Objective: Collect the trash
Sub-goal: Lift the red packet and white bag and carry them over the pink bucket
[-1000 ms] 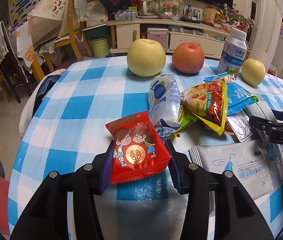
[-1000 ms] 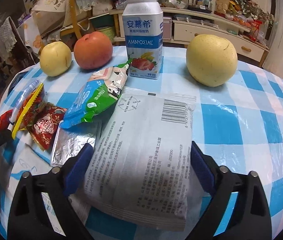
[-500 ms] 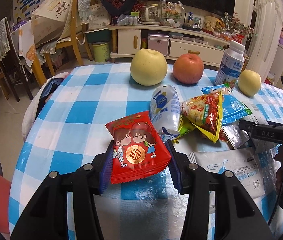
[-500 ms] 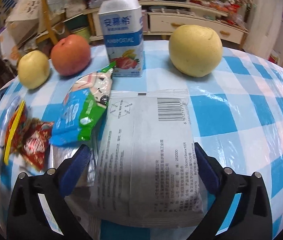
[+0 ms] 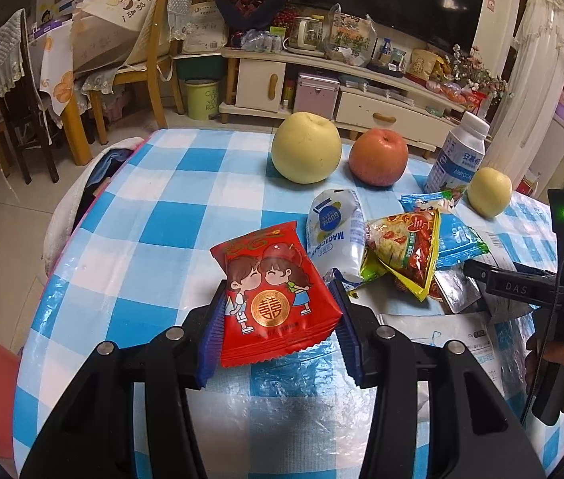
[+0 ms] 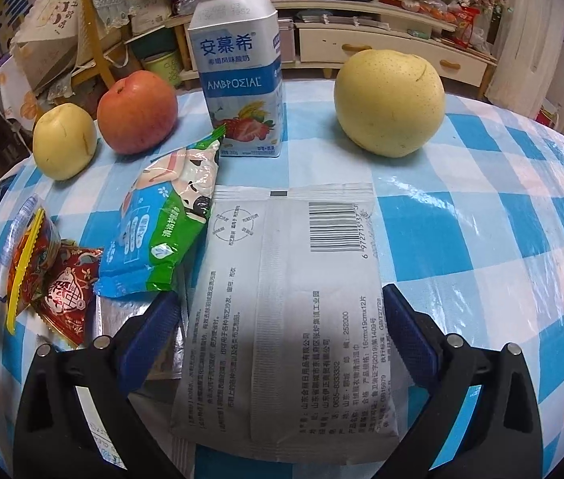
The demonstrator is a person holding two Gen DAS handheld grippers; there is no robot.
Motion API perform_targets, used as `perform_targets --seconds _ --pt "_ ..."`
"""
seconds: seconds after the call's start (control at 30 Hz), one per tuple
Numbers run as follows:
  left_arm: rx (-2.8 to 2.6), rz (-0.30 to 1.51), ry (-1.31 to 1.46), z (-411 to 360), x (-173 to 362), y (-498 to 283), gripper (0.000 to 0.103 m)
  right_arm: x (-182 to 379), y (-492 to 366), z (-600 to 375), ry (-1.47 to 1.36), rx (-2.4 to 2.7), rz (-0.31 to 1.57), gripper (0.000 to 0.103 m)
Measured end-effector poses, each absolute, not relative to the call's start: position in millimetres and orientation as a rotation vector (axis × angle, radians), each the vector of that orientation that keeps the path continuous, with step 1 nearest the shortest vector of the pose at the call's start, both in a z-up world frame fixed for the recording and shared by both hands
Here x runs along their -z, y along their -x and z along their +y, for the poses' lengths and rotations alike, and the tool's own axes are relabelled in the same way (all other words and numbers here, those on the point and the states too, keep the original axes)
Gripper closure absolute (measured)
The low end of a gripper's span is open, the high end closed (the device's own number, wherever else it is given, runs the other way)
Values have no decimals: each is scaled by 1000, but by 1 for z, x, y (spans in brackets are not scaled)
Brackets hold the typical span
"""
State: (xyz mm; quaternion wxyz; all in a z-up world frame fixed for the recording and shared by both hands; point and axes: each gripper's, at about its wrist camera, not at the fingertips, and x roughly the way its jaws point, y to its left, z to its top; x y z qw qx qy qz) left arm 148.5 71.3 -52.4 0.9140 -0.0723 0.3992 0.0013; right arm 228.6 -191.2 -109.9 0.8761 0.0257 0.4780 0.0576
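Observation:
My left gripper (image 5: 278,319) is shut on a red snack packet (image 5: 274,291) with two cartoon children and holds it above the blue-checked table (image 5: 162,223). My right gripper (image 6: 282,327) is shut on a large grey wet-wipe pouch (image 6: 290,303) with a barcode, lifted off the cloth. On the table lie a white-blue wrapper (image 5: 336,235), a yellow-red snack bag (image 5: 409,247), a blue-green wipe pack (image 6: 162,235), a small red packet (image 6: 68,295) and a silver foil wrapper (image 5: 455,291). The right gripper also shows at the right of the left wrist view (image 5: 521,287).
Two yellow pears (image 6: 389,103) (image 6: 64,141), a red apple (image 6: 136,111) and a yoghurt bottle (image 6: 238,64) stand at the table's far side. Another white pouch (image 5: 441,339) lies near the front edge. Chairs (image 5: 134,60) and a TV cabinet (image 5: 322,84) stand beyond.
Both grippers have risen and drawn back from the table with their packets still held. The pile of wrappers and the fruit have not moved.

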Motion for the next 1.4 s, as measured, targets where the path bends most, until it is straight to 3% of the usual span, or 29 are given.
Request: perform_targets --seconds 0.03,0.1,0.17,0.43,0.93,1.4 --pt "-3 822 150 71 52 -148 53 109 -228 -191 -51 -133 991 6" --pt "-6 821 157 72 51 -148 53 105 -223 -193 -55 -174 973 25" --pt "-4 819 162 72 51 -147 53 104 -222 -194 -53 -184 984 26" --pt "-1 811 158 70 49 -146 53 95 -204 -205 -42 -150 935 29" --pt "23 771 149 68 32 -127 53 17 -138 -218 -49 -192 756 28" --pt "-35 641 96 87 -49 -65 53 -50 -85 -181 -13 -294 629 28"
